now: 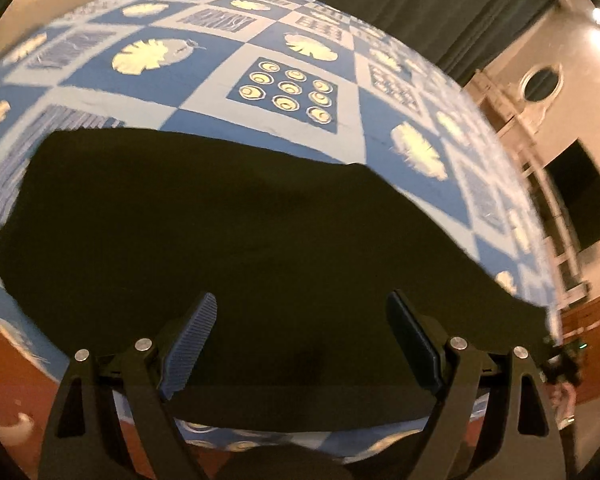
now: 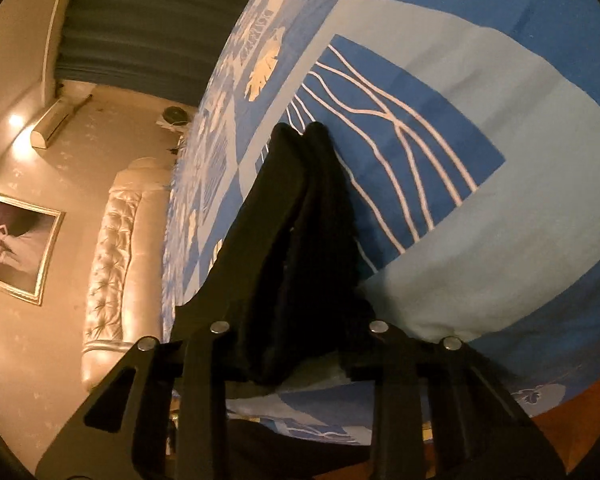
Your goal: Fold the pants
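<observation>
Dark pants (image 1: 220,220) lie spread on the blue patterned bedspread (image 1: 284,40). The left tongs (image 1: 300,344) hang released above them. The right tongs (image 2: 300,136) are clenched on a fold of that dark cloth.

This is a bedroom in a home. A wide bed fills both views, spread with a blue and pale-blue patchwork bedcover (image 1: 260,44) printed with cream leaves and rings. At its end stands a tufted, cream, leather-look headboard (image 2: 116,264). A gold-framed picture (image 2: 18,246) hangs on the beige wall, with a white wall-mounted air conditioner (image 2: 54,126) near it. Dark pleated curtains (image 1: 420,4) close off the far wall, and a reddish wooden floor (image 1: 4,380) shows beside the bed.
</observation>
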A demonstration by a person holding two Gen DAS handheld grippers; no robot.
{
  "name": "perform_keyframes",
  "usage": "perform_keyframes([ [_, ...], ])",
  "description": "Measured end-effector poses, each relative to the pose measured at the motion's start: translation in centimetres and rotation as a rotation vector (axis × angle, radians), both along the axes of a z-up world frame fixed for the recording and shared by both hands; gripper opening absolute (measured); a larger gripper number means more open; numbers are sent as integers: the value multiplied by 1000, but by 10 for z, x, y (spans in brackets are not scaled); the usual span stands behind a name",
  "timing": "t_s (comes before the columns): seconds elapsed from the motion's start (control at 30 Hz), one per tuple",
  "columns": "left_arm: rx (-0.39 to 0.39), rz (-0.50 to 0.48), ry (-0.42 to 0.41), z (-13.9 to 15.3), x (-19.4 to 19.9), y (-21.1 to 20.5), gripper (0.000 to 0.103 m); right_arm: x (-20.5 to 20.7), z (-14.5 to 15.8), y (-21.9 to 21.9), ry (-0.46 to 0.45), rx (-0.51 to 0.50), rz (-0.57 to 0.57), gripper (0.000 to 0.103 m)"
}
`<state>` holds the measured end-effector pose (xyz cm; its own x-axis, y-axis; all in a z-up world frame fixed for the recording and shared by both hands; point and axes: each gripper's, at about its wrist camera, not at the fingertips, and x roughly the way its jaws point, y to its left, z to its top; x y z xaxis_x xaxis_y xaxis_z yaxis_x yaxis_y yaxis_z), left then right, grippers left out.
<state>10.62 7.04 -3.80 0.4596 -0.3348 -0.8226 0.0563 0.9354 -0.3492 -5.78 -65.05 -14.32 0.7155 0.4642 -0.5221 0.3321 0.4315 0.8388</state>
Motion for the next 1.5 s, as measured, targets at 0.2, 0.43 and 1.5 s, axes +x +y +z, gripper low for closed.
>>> perform_keyframes([
  [0.2, 84, -3, 29, -6, 1, -1, 85, 12, 35, 16, -85, 23, -28, 26],
  [0.43, 43, 56, 73, -13, 3, 14, 85, 34, 101, 62, -212, -20, 38, 26],
  [1.5, -7, 96, 40, -9, 2, 28, 85, 121, 75, 430, -42, -817, 610, 26],
])
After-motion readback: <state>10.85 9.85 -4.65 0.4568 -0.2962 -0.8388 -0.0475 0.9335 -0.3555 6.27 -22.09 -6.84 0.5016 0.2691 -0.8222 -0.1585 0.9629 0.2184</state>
